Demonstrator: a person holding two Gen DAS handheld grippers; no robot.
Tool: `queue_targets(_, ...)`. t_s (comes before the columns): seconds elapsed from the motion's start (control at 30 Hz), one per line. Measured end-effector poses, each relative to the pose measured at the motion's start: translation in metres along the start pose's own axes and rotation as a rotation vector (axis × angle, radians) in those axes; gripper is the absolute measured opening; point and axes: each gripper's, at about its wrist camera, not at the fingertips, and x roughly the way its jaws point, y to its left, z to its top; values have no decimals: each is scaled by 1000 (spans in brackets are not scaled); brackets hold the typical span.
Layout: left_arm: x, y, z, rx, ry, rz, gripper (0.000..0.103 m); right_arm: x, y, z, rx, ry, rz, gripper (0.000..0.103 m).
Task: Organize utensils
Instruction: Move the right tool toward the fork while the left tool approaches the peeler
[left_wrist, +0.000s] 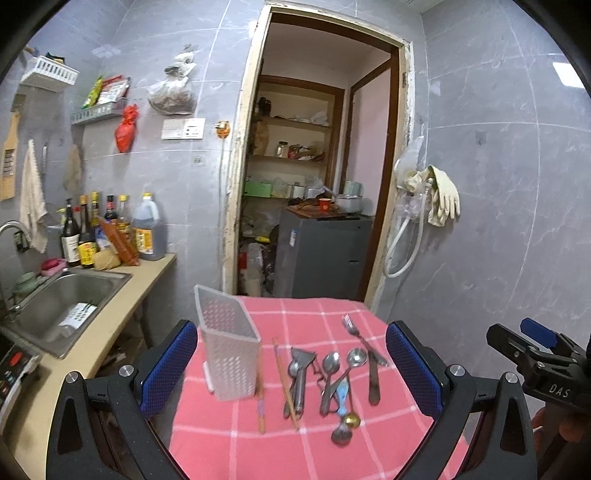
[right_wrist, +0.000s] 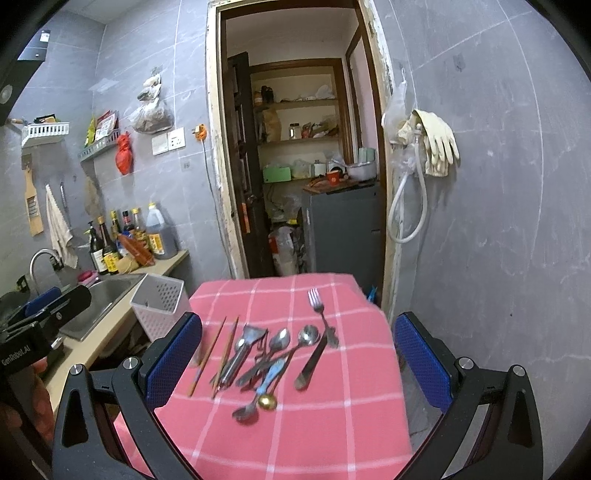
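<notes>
- Both my tongs are wide open with nothing in them: left gripper (left_wrist: 291, 363) and right gripper (right_wrist: 297, 360) hover over the pink checked cloth (right_wrist: 332, 435).
- Utensils sit mid-frame in a loose pile: fork (right_wrist: 322, 316), spoons (left_wrist: 330, 363), chopsticks (left_wrist: 285, 380).
- White perforated holder (left_wrist: 229, 352) stands upright left of them, presumably where everything goes.

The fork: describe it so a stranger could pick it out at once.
Find the pink checked tablecloth and its row of loose cutlery. The fork lies at the row's right end, farthest from the white perforated basket. It alone has tines, pointing towards the doorway.
</notes>
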Motion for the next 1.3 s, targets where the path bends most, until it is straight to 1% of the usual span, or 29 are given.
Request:
queue_targets(0.2,31,6,15,-20,-6,-58,103,19,6,25,-9,-42,-31,102)
queue_targets(0.37,54,5,23,-18,4,-64,103,36,4,38,-17,-47,-41,102)
queue_targets(0.47,70,2,23,-25,28,-68,103,51,-2,42,-20,-34,-35,102)
queue_targets(0.57,84,0,21,-37,44,-70,103,69,-13,47,-27,-19,-3,102)
queue_targets(0.63,95,-5,22,-42,64,-63,103,82,-20,47,-34,-3,28,102)
queue_targets(0.73,111,-15,22,-40,68,-67,102,105,-35,51,-43,27,94,102)
queue_targets(0.77,116,-17,22,-37,73,-67,102,110,-37,51,-47,34,104,102)
queue_targets(0.83,128,-25,21,-35,87,-69,100,124,-43,50,-60,51,132,102)
queue_targets(1.0,159,-40,15,-60,130,-77,91,157,-56,47,-68,90,202,101)
queue_targets(1.1,178,-46,9,-74,157,-73,88,181,-63,44,-69,117,237,95)
queue_targets(1.17,193,-48,3,-83,182,-60,84,194,-65,40,-65,134,253,88)
queue_targets(1.3,222,-48,-9,-112,248,-11,77,220,-71,32,-52,166,283,80)
